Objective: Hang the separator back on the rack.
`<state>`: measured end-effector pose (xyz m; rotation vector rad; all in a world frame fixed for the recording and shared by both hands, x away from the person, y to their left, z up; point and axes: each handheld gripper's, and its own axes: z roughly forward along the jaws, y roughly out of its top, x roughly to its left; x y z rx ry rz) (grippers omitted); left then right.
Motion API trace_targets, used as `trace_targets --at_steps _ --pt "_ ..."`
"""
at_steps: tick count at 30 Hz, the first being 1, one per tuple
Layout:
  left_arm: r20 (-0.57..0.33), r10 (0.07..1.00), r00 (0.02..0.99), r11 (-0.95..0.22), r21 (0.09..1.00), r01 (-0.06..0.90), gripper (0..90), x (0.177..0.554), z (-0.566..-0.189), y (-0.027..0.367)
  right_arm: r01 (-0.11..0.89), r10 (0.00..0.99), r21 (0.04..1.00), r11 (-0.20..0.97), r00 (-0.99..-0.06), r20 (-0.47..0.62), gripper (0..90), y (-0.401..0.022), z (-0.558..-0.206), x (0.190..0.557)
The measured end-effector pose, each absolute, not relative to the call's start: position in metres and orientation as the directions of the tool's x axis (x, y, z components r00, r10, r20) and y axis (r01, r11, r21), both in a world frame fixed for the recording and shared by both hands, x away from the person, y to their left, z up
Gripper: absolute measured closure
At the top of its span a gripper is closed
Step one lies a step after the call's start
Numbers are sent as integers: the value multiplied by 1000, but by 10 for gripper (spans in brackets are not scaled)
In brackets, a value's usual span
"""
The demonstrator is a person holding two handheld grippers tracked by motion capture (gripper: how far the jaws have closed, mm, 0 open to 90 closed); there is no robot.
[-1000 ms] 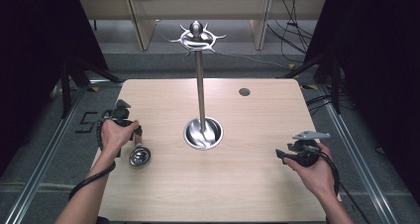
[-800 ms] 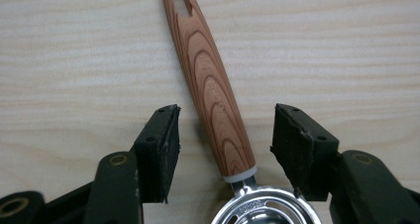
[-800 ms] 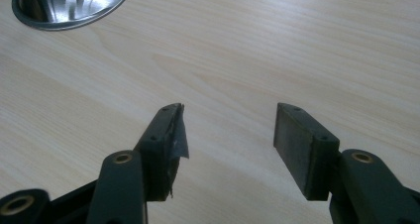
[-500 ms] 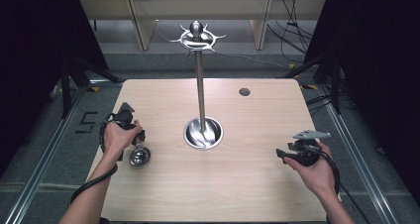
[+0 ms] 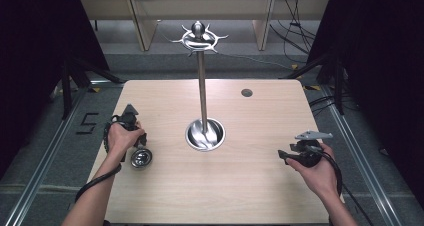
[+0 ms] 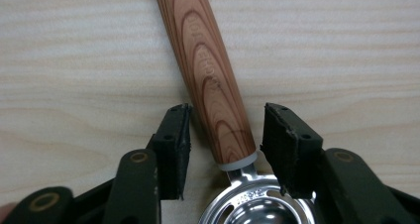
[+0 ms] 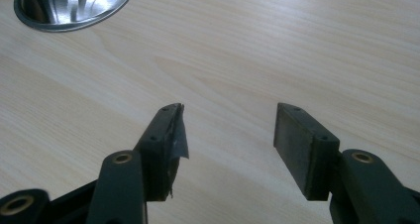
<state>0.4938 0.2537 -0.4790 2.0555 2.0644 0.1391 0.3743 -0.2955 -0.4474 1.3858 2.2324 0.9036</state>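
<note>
**Left gripper astride the strainer handle, jaws narrowing**

While the left gripper (image 6: 225,130) stands over the strainer (image 6: 218,85) near the table's (image 5: 260,196) left edge, its jaws have just been closing, and the wooden handle lies between them. In the left gripper view a sliver of tabletop shows on each side of the handle, so the pads do not press on it: jaws part-open, nothing gripped. The handle's lower end, with its pale collar, sits level with the pads; the strainer's steel bowl shows at the bottom edge, under the gripper's body.

Landmark: the steel stand (image 5: 202,86), whose round base sits at the middle of the table and whose pole rises to a ring of hooks.
- Strainer, high view: lying flat on the table, left of the stand's base and a little nearer the person, well apart from it. Its bowl (image 5: 141,157) shows just below the left hand (image 5: 122,136).
- Right gripper (image 5: 285,156): right of the stand's base and nearer the person, well apart. Held in the right hand (image 5: 317,171), jaws pointing towards the stand.
- Right gripper view: jaws wide apart, bare tabletop between them, holding nothing. One pad's (image 7: 179,132) facing looks torn at its edge. Base rim shows at top left.
</note>
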Motion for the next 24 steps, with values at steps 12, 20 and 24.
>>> trace_targets --at_steps 12,20,24 --pt "-39 999 37 -28 210 977 595 497 -480 252 682 898 669 295 -437 50 453 -293 -447 373" --pt "-33 999 23 -16 199 980 589 501 -482 253 683 895 664 304 -444 47 451 -293 -448 374" --pt "-19 999 33 -29 197 980 632 501 -482 253 683 896 666 298 -441 51 450 -292 -448 374"
